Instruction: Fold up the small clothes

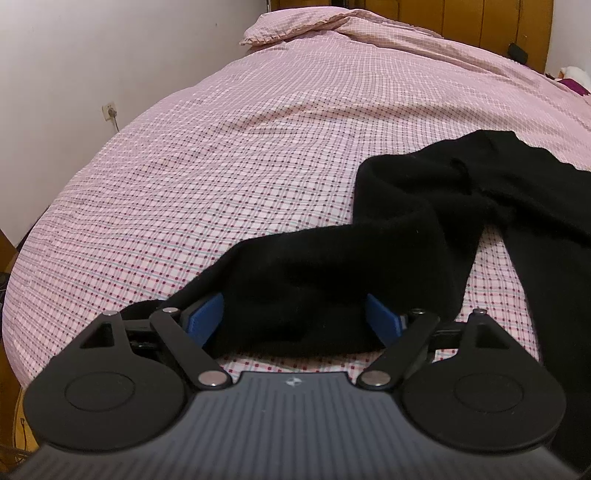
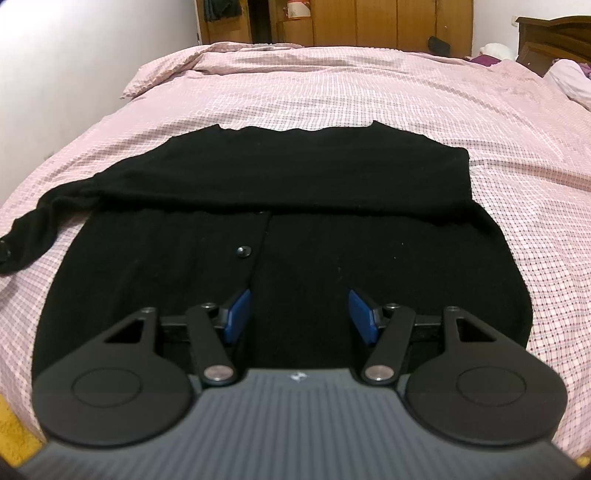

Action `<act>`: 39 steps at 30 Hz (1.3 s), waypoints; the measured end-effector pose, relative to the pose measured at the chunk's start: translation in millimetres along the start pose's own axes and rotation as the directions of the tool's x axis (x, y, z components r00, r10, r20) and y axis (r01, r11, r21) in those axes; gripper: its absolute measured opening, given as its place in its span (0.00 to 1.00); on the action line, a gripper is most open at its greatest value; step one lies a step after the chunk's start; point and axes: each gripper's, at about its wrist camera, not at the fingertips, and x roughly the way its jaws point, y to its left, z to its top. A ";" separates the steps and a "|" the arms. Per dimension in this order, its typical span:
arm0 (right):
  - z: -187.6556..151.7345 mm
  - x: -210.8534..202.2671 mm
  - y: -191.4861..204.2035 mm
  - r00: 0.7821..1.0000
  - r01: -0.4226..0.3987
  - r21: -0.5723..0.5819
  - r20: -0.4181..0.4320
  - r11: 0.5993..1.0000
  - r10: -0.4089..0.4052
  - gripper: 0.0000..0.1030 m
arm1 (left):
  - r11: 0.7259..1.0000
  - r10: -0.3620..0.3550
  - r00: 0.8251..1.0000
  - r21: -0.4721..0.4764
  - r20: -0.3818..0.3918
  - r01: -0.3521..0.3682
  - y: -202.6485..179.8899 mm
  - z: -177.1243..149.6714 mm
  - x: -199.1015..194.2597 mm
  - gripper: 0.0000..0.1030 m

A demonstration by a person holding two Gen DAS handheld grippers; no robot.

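Here a pink checked bedspread (image 2: 369, 92) fronts wooden wardrobes (image 2: 369, 22).

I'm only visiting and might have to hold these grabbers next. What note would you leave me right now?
Left gripper: wide open around the end of the left sleeve, pads not pressing.
Right gripper: open above the black cardigan, holding nothing.
The cardigan lies buttoned on the pink checked bed; the right sleeve is folded across it.
Left: fold the left sleeve in, then the body.
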 end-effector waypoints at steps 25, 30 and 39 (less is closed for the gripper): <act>-2.4 3.1 -0.3 1.000 -0.017 0.023 0.001 1.000 0.017 0.59 | 0.995 -0.050 0.991 -0.081 0.128 0.060 14.2 5.5 4.2 0.10; -3.7 -2.0 -5.1 1.000 -0.026 0.045 0.017 0.999 0.025 0.59 | 0.989 -0.030 0.976 -0.136 0.214 0.060 24.0 14.9 -23.5 0.08; -7.6 -9.6 -15.4 0.998 -0.050 0.086 0.040 0.995 0.046 0.59 | 0.975 -0.096 0.917 -0.149 0.386 0.165 7.7 50.8 -85.1 0.08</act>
